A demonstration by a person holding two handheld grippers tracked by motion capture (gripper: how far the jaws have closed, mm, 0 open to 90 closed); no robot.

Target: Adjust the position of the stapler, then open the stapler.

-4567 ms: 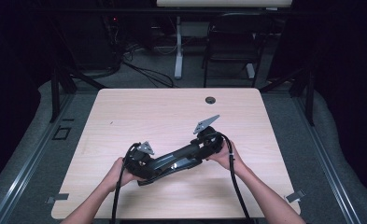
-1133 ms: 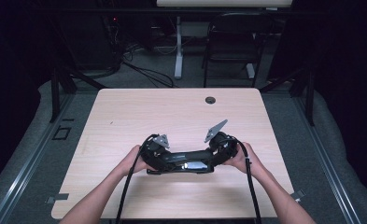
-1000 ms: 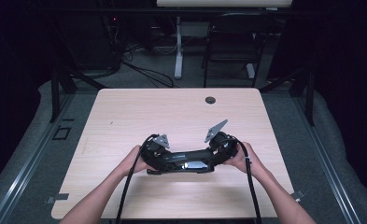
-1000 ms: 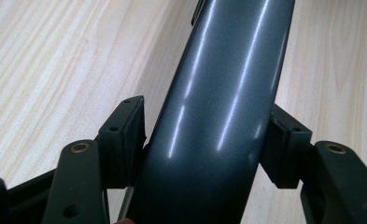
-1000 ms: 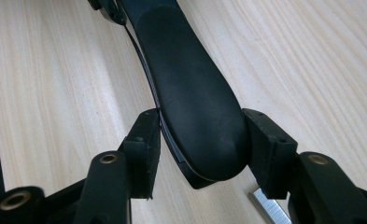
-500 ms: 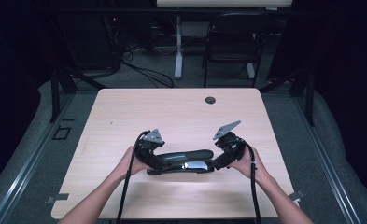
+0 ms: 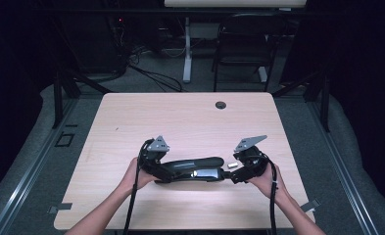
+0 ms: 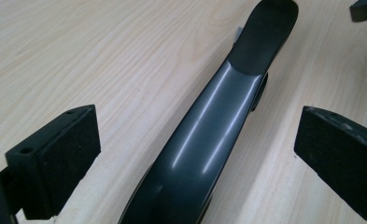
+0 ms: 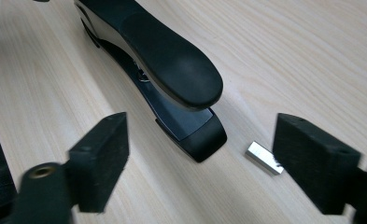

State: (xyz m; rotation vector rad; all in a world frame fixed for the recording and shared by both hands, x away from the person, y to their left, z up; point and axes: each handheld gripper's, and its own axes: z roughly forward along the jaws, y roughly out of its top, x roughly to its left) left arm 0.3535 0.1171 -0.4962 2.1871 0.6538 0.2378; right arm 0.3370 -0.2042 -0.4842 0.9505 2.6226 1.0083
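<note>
A long black stapler (image 7: 192, 169) lies flat near the front middle of the pale wood-grain table (image 7: 190, 117), its curved top glossy along the body and capped by a matte, rounded pad (image 9: 172, 60) at the tip. The left gripper (image 7: 153, 164) straddles the stapler's rear end, its foam-faced pads (image 8: 67, 154) spread wide and clear of the smooth plastic on both sides. The right gripper (image 7: 239, 171) faces the stapler's blunt nose, jaws equally wide and gripping nothing. Just beside that nose, on bare wood, rests a small shiny rectangular block (image 9: 264, 157), probably a strip of staples.
</note>
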